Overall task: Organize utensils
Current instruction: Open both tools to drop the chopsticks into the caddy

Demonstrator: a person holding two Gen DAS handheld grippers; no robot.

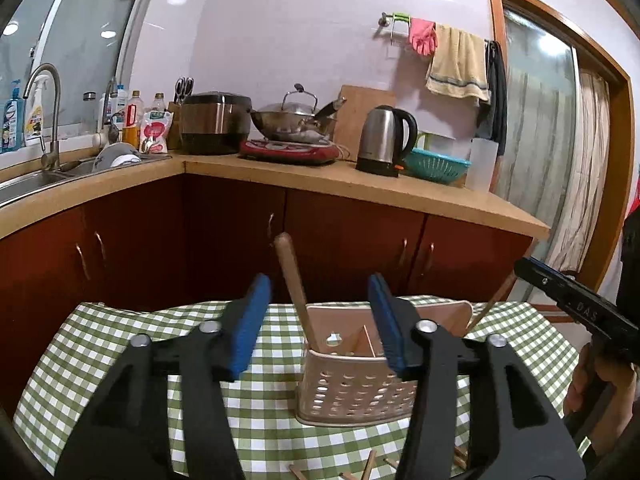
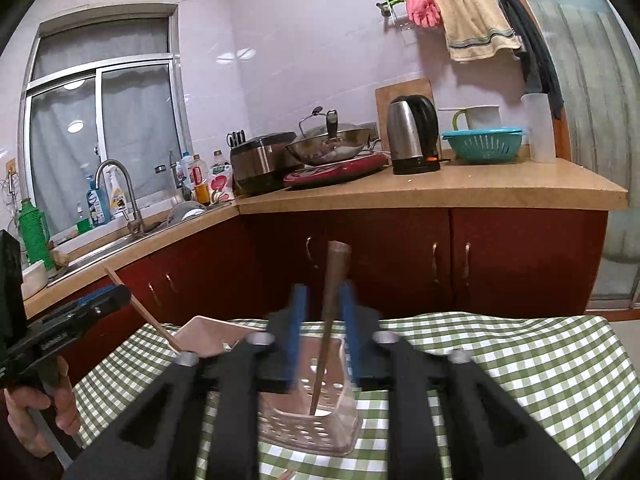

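**Beige caddy, brown handle between the right jaws**

Beige perforated utensil caddy (image 1: 356, 376) sits on the green-check tablecloth (image 1: 120, 364), lower centre of the left wrist view. A wooden utensil handle (image 1: 294, 280) stands tilted in its left compartment, top leaning toward upper left.

Left gripper (image 1: 316, 320): jaws spread wide, blue pads apart, nothing between them; the right pad overlaps the caddy's rim in the pic.

Right gripper (image 2: 322, 320), centre of the right wrist view: blue pads close together w/ the brown handle (image 2: 334, 292) rising between them. Motion blur there, so can't tell if the pads actually touch it. The handle's lower end is down inside the caddy (image 2: 308, 420).

A thin chopstick (image 2: 144, 312) pokes up from the caddy's far compartment, mid-left of the right wrist view. More wooden sticks (image 1: 370, 466) lie on the cloth at bottom centre of the left wrist view.
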